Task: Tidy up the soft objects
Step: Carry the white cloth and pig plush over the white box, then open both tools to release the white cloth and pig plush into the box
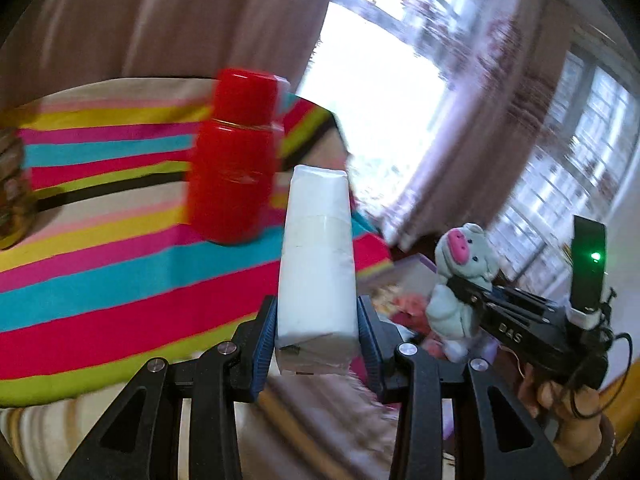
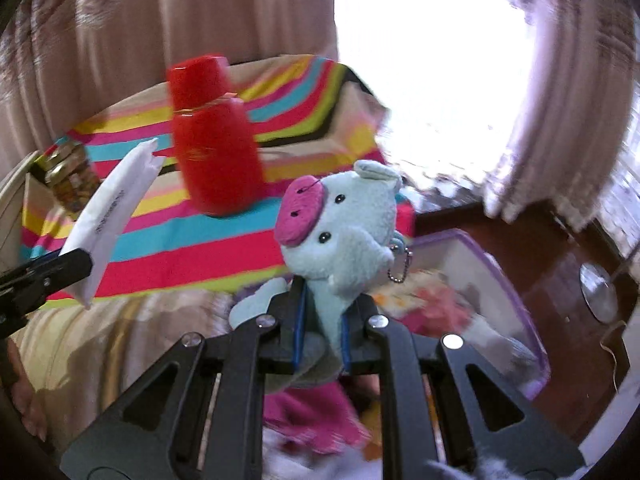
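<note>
My left gripper (image 1: pixel 317 332) is shut on a white tissue pack (image 1: pixel 316 264), held upright in the air beside the striped table (image 1: pixel 100 288). The pack also shows at the left of the right wrist view (image 2: pixel 108 216). My right gripper (image 2: pixel 322 328) is shut on a pale blue plush pig (image 2: pixel 344 224) with a pink snout and a ball chain. The pig and the right gripper also show in the left wrist view (image 1: pixel 464 276), to the right of the tissue pack, over a purple-rimmed bin (image 2: pixel 508 280) that holds soft things.
A red bottle (image 1: pixel 234 168) stands on the striped cloth, also seen in the right wrist view (image 2: pixel 212 136). A jar (image 2: pixel 70 180) stands at the table's left. Curtains (image 1: pixel 160 16) and a bright window lie behind. A metal lamp base (image 2: pixel 600 296) sits on the wooden floor.
</note>
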A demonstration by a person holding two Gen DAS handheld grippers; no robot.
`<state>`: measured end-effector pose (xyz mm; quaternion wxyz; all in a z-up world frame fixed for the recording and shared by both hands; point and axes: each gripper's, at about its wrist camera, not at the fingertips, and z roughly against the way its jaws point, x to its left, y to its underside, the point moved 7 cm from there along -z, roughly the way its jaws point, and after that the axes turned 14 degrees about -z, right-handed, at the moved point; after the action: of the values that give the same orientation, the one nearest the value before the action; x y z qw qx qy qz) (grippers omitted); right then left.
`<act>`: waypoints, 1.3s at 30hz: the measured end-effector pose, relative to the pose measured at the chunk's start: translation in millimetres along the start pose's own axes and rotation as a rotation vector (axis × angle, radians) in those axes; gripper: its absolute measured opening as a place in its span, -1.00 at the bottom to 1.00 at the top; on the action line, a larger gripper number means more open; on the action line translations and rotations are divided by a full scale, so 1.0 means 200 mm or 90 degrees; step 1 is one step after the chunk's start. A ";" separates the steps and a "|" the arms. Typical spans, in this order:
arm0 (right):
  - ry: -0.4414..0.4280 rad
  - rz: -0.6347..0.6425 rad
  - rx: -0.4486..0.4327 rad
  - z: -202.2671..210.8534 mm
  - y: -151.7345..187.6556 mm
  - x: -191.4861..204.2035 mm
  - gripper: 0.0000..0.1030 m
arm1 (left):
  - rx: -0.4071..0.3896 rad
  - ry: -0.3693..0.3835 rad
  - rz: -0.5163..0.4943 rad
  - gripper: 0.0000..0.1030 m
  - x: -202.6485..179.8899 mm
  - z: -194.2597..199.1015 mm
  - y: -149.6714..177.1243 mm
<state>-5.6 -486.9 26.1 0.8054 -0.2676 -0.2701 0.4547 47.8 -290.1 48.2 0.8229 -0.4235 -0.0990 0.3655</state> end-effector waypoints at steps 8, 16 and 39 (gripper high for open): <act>0.046 -0.037 0.008 0.03 0.04 -0.29 -0.67 | 0.054 0.082 -0.039 -0.23 -0.34 -0.15 0.00; 0.062 -0.057 0.014 0.04 0.06 -0.39 -0.57 | 0.109 0.148 -0.064 -0.21 -0.57 -0.28 0.05; 0.100 -0.044 0.023 0.13 0.15 -0.43 0.34 | 0.210 0.144 0.025 0.38 -0.52 -0.29 0.28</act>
<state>-79.3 -544.0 8.6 0.8441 -0.2786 -0.2072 0.4086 -28.3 -376.9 -15.4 0.8799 -0.3231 0.0633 0.3427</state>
